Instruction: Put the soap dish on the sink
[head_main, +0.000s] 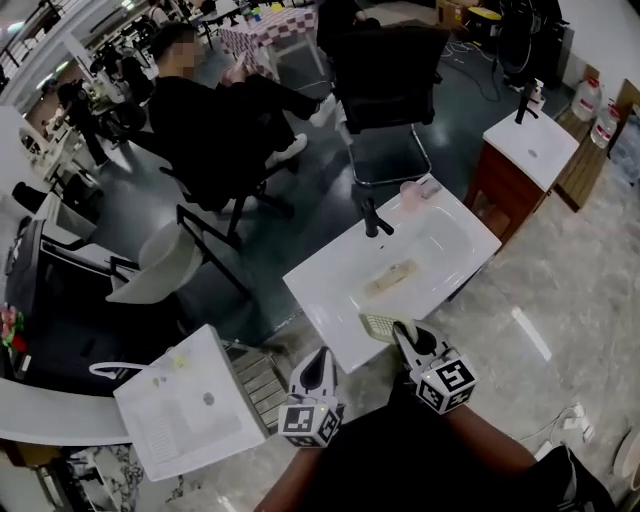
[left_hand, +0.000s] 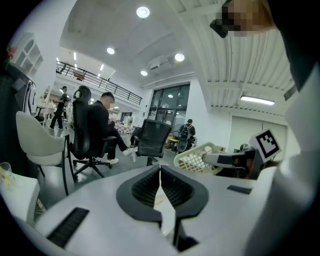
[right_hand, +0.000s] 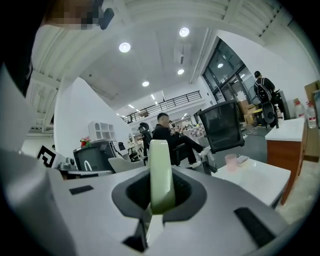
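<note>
The white sink (head_main: 330, 290) stands in the middle of the head view, with a black tap (head_main: 372, 218) at its back edge. A pale green latticed soap dish (head_main: 378, 325) hangs over the sink's near corner, and my right gripper (head_main: 402, 335) is shut on it. In the right gripper view the dish (right_hand: 161, 170) stands edge-on between the jaws, with the sink top (right_hand: 255, 177) ahead to the right. My left gripper (head_main: 318, 372) is to the left of the right one, jaws shut and empty (left_hand: 160, 172). From there the dish (left_hand: 197, 159) shows to the right.
A pink cup (head_main: 410, 195) and a small flat item stand by the tap, and a pale bar (head_main: 390, 278) lies in the basin. A second sink (head_main: 185, 410) is at lower left, a vanity (head_main: 530, 150) at upper right. A black office chair (head_main: 385, 90) and a seated person (head_main: 215, 120) are behind.
</note>
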